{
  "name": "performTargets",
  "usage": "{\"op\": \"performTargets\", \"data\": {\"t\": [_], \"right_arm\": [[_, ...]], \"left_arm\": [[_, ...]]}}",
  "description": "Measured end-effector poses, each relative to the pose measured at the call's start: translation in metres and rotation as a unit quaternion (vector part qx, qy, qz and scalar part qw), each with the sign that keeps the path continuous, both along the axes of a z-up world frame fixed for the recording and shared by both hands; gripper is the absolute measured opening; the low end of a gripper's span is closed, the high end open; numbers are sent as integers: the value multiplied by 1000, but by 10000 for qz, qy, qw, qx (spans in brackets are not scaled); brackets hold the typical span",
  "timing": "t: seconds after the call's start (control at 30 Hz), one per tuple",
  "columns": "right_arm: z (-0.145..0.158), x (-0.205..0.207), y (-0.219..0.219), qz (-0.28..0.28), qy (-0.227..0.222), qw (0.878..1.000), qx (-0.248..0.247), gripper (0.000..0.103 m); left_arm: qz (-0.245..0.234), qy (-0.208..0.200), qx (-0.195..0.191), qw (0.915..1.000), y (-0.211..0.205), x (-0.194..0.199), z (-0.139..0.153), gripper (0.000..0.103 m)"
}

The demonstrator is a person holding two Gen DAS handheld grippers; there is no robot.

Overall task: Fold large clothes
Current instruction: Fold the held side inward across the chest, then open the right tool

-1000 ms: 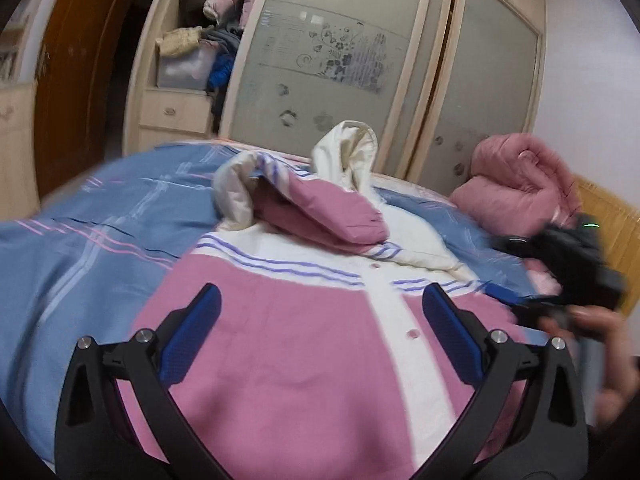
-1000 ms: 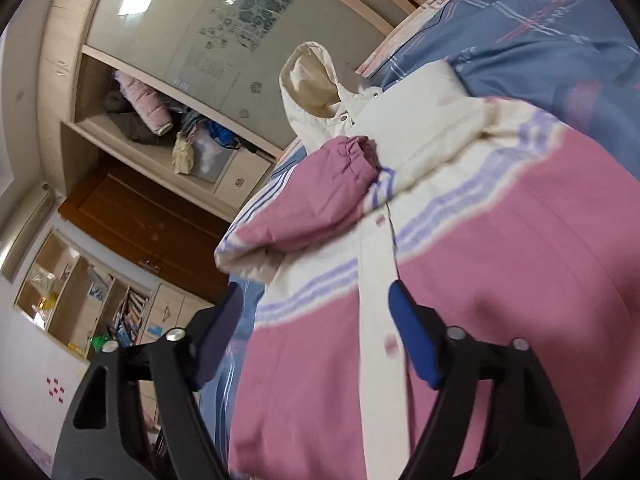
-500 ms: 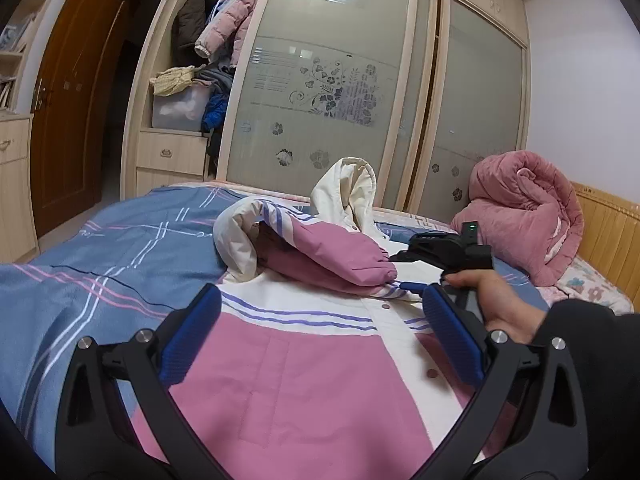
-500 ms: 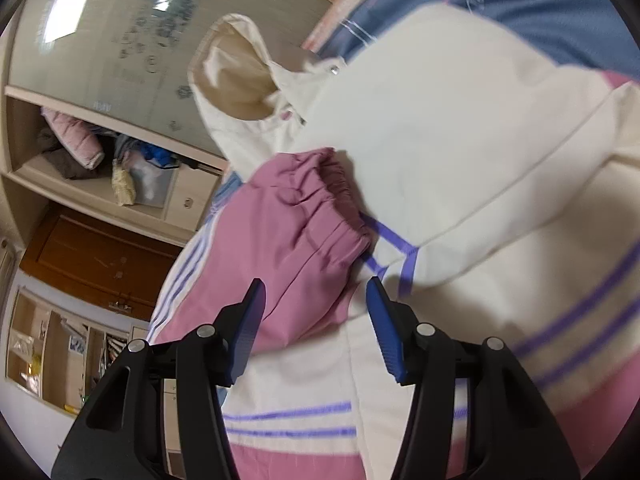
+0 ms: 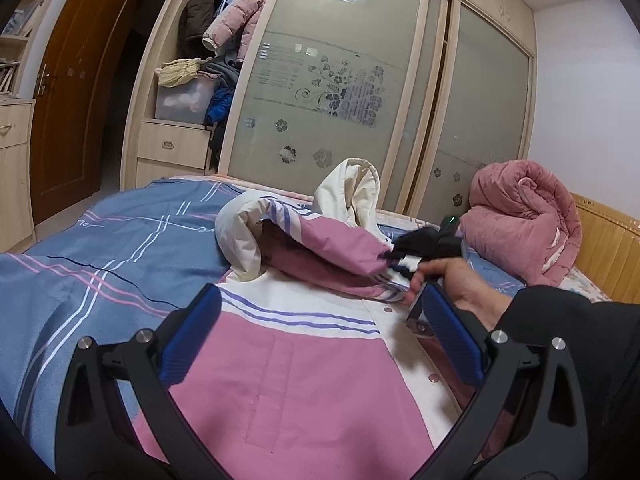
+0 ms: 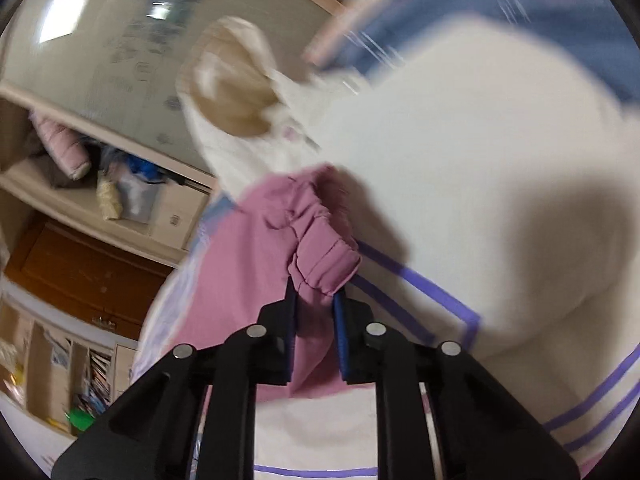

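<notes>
A pink and cream hooded jacket (image 5: 288, 380) lies front-up on the blue checked bedspread (image 5: 100, 240), its cream hood (image 5: 352, 184) standing up at the far end. One pink sleeve (image 5: 328, 252) is folded across the chest. My left gripper (image 5: 318, 300) hangs open above the jacket's pink lower front, with nothing between its fingers. My right gripper (image 6: 315, 292), held by a hand in a dark sleeve (image 5: 560, 320), is at the end of that sleeve. Its jaws are closing, and the gathered pink cuff (image 6: 324, 260) is pinched between the blue pads.
A rolled pink quilt (image 5: 524, 216) lies at the bed's far right, beside a wooden headboard (image 5: 608, 248). Beyond the bed stands a wardrobe with frosted sliding doors (image 5: 340, 92) and an open section stuffed with clothes (image 5: 192, 88). A brown door (image 5: 76, 92) is at the left.
The right gripper came in from the right, over the jacket to the folded sleeve's cuff, and its jaws narrowed onto it. The left gripper stayed open in about the same place.
</notes>
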State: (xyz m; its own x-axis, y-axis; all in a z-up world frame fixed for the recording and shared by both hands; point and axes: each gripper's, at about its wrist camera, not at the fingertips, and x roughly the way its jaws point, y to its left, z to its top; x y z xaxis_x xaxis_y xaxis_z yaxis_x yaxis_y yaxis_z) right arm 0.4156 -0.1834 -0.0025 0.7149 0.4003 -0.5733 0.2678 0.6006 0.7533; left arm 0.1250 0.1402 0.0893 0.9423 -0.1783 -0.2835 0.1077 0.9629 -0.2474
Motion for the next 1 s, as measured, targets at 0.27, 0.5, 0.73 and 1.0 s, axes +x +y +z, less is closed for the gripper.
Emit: {"op": "performTargets", "data": {"t": [0.27, 0.5, 0.73, 1.0], "right_arm": [[132, -21, -17, -77, -1571, 9751, -1564, 15], [105, -43, -98, -700, -1172, 9745, -1778, 14], [13, -54, -115, -849, -130, 9752, -2042, 15], [-9, -74, -115, -1147, 169, 9733, -1981, 87]], "left_arm": [[-32, 83, -60, 9999, 0, 3, -3, 101], [-189, 182, -37, 9996, -4, 5, -5, 101], [-322, 403, -25, 9987, -12, 13, -10, 101], [-363, 655, 221, 9970, -26, 18, -17, 101]]}}
